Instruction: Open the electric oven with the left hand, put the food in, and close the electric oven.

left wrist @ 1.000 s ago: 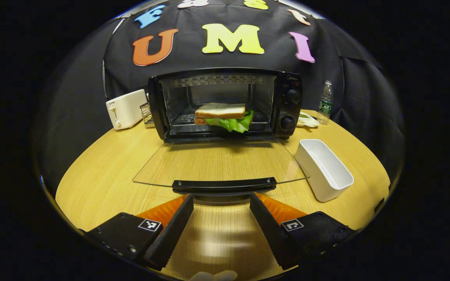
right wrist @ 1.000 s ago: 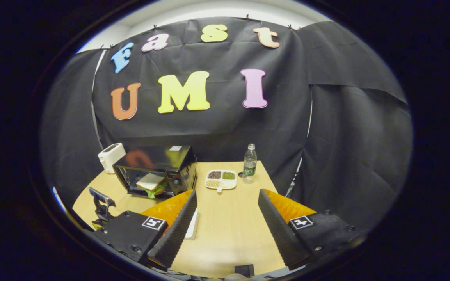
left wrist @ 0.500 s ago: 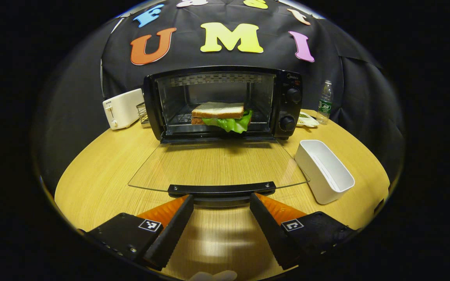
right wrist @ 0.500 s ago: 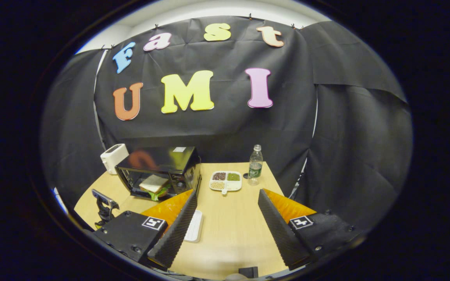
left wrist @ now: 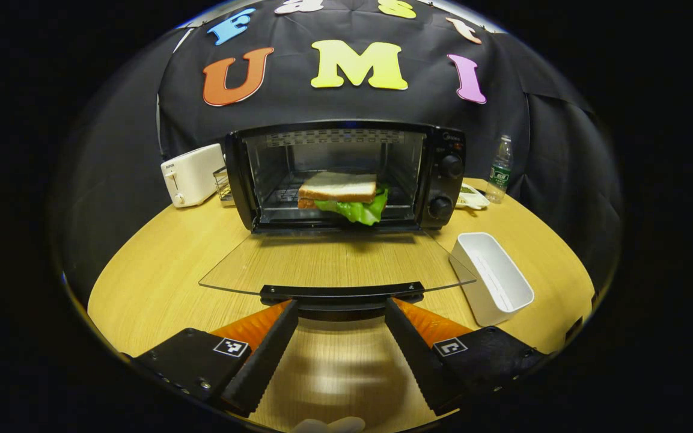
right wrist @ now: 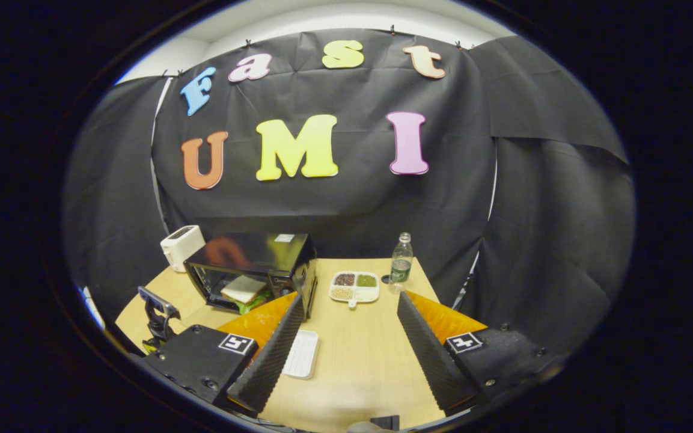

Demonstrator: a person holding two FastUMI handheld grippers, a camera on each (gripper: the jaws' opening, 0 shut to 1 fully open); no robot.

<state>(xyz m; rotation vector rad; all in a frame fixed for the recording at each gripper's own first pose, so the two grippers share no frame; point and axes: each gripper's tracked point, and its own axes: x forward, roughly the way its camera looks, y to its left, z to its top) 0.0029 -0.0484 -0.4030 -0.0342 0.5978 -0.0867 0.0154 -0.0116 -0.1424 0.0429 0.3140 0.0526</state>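
With the sandwich of white bread and green lettuce already resting on the wire rack inside the black electric oven, only the closing step remains. Glass door folded fully down, lying flat just above the round light-wood worktop, its black bar handle at the near edge. Left gripper low and directly in front of that handle, jaws spread wide, one fingertip to each side of the handle's middle, empty, probably just short of contact though hard to tell. Right gripper held high and well back from the oven, jaws likewise wide apart and gripping nothing, above the worktop near a white rectangular tray. Next move, by judgement: get under or around the handle and swing the door up and forward along its hinge arc until it meets the oven front, keeping clear of the white rectangular bin beside the door's right corner. Also standing by: a white toaster left of the oven, a clear plastic bottle and a white divided dish of grains to its right.
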